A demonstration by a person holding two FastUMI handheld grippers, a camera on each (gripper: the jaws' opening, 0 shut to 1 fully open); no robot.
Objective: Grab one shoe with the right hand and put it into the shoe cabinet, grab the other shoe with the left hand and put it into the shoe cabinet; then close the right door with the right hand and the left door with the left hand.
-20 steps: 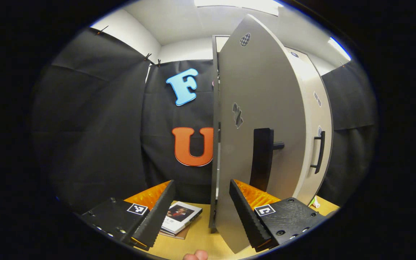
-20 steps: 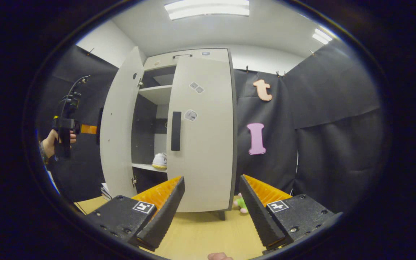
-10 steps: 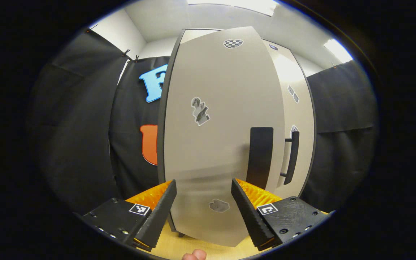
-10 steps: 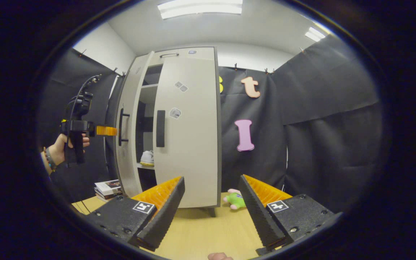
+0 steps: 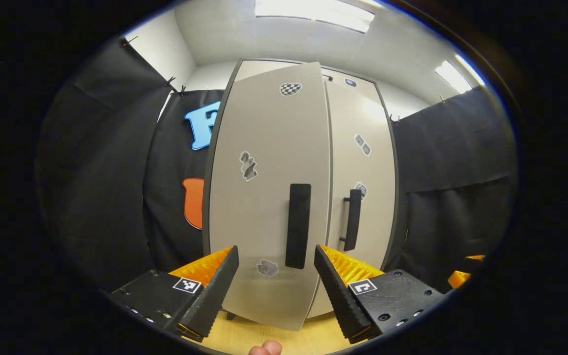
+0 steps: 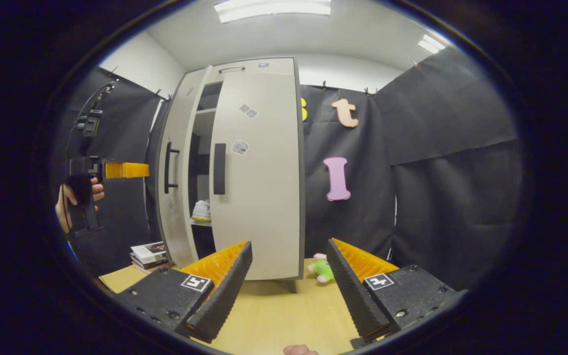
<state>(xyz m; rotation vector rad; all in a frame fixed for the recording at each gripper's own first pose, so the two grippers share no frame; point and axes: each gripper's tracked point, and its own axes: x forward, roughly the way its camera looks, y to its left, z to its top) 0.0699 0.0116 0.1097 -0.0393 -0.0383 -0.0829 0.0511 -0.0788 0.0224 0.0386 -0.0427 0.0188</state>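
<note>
The pale shoe cabinet (image 6: pixel 244 69) stands on the wooden table. Its right door (image 6: pixel 257 172) sits against the cabinet front, black handle (image 6: pixel 219 168) facing me. The left door (image 6: pixel 178 172) stands slightly ajar, and a white shoe (image 6: pixel 201 210) shows on a shelf through the gap. In the left gripper view the left door (image 5: pixel 264 148) faces me close up, with its black handle (image 5: pixel 298 226) just beyond my open left gripper (image 5: pixel 275 276). A hand holds that left gripper (image 6: pixel 143 170) a little short of the left door. My right gripper (image 6: pixel 289 276) hangs open and empty over the table, back from the right door.
A stack of books (image 6: pixel 148 253) lies on the table left of the cabinet. A green plush toy (image 6: pixel 321 268) lies by the cabinet's right foot. Black cloth walls close in on both sides. Part of the right gripper (image 5: pixel 464 271) shows at the far right of the left gripper view.
The left door has swung from wide open to nearly closed, and the left gripper has come round to face its front. The right gripper has barely moved.
</note>
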